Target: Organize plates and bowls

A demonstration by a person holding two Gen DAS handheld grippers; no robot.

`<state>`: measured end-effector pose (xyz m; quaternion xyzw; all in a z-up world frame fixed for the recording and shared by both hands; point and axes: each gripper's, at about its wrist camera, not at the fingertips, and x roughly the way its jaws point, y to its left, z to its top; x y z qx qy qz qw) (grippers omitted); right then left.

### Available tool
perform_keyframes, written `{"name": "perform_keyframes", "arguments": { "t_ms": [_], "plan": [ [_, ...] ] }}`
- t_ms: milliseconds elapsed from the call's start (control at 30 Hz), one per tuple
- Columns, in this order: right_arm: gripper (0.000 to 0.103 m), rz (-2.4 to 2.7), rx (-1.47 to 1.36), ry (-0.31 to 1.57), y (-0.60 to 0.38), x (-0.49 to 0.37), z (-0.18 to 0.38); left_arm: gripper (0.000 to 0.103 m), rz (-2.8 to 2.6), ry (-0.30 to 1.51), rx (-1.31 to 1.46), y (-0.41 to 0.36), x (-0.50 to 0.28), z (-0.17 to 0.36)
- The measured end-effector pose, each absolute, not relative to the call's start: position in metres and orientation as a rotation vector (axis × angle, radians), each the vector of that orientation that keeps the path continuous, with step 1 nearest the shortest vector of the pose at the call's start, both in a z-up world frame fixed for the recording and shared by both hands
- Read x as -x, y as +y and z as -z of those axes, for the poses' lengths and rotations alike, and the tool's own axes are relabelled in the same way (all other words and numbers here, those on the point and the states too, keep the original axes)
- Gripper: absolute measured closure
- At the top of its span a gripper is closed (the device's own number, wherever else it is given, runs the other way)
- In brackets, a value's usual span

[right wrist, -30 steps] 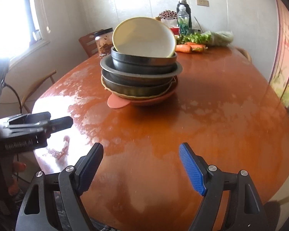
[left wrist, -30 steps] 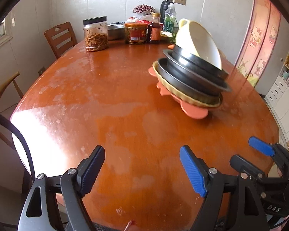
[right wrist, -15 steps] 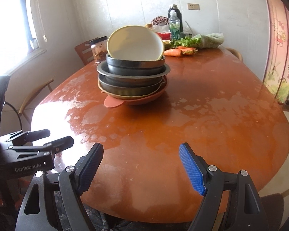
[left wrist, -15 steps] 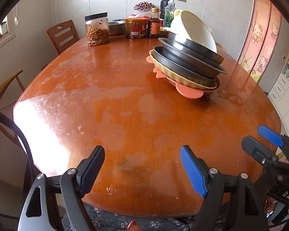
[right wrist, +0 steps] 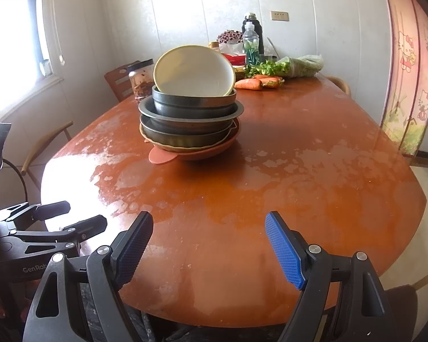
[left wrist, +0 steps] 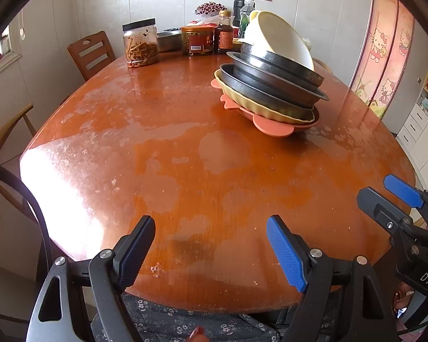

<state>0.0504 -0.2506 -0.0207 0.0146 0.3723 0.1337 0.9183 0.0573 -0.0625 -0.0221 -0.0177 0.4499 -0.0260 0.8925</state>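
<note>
Both claws are seen drawn back toward the near edge of the worktop (left wrist: 185, 154), farther from the stack than a second ago, when the dishes filled more of each view. The left claw (left wrist: 211, 250) is held spread wide with nothing between its blue pads, and the right claw (right wrist: 208, 248) is likewise spread and empty. The stack of dishes (right wrist: 189, 122) is left standing well apart from both, toward the far middle of the worktop: a cream bowl (right wrist: 194, 71) is tilted on top of dark metal pans (left wrist: 271, 85), which are nested in a yellow fluted dish (left wrist: 259, 108) on an orange plate (right wrist: 185, 154). Nothing is gripped, so the stacking appears finished, or a fresh approach is being set up; which of these cannot be told. The tilted bowl is judged the least stable piece.
</note>
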Motion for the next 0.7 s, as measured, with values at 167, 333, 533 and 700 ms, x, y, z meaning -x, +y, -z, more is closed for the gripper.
{"name": "perform_keyframes", "arguments": {
  "t_ms": [167,333,533,700],
  "plan": [
    [0.021,-0.268,-0.014,0.753,-0.2471,-0.0474,0.018,0.023,0.056,0.935,0.04,-0.062,-0.0567,0.0225],
    [0.021,-0.271,-0.011,0.752,-0.2458,-0.0465,0.018,0.023,0.055,0.934,0.038,-0.0621,-0.0554,0.0228],
    [0.021,-0.267,-0.007,0.76,-0.2456,-0.0461,0.0176,0.023,0.056,0.926,0.034,-0.0641,-0.0517,0.0214],
    [0.021,-0.254,-0.003,0.754,-0.2479,-0.0462,0.0172,0.023,0.055,0.923,0.032,-0.0654,-0.0494,0.0201]
  ]
}}
